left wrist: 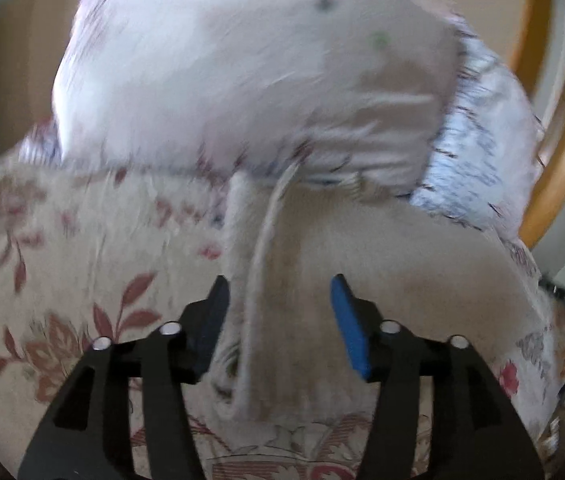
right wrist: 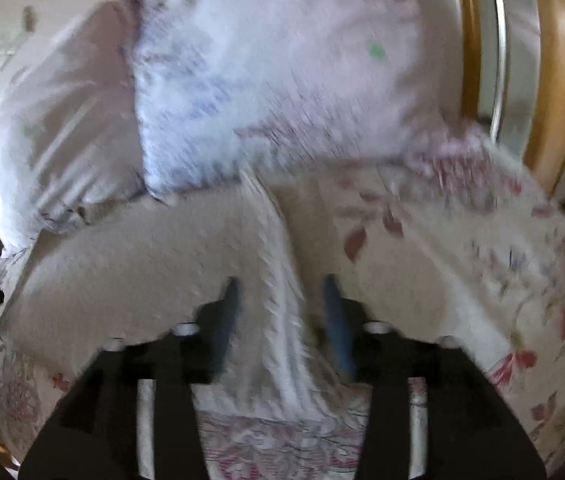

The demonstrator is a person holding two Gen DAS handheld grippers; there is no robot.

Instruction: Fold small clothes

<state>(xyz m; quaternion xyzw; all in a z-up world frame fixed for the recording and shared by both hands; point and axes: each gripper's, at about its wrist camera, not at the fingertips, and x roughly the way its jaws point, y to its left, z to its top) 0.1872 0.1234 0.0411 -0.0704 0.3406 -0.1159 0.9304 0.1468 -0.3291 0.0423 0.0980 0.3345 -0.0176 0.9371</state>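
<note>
Floral bedspread (left wrist: 82, 240) under beige garment (left wrist: 382, 260); no writing legible.

Landmark: the beige knitted garment (left wrist: 382, 264) lies spread on the flowered bedspread (left wrist: 62, 248), a raised fold ridge running along it away from the camera.
Behind the garment: a pale pillow with small coloured dots (left wrist: 242, 72) lies on the bedspread, touching the garment's far edge.
Pillow's neighbour: a white pillow with dark dashes (left wrist: 478, 152) lies partly under the dotted pillow, behind the garment.
Beyond the pillows: a curved wooden bed frame (left wrist: 562, 152) stands at the bed's far end.
Left gripper (left wrist: 280, 320): over the garment's near edge, jaws apart astride the ridge.
Right gripper (right wrist: 280, 320): over the garment (right wrist: 142, 264), likewise astride a ridge.
</note>
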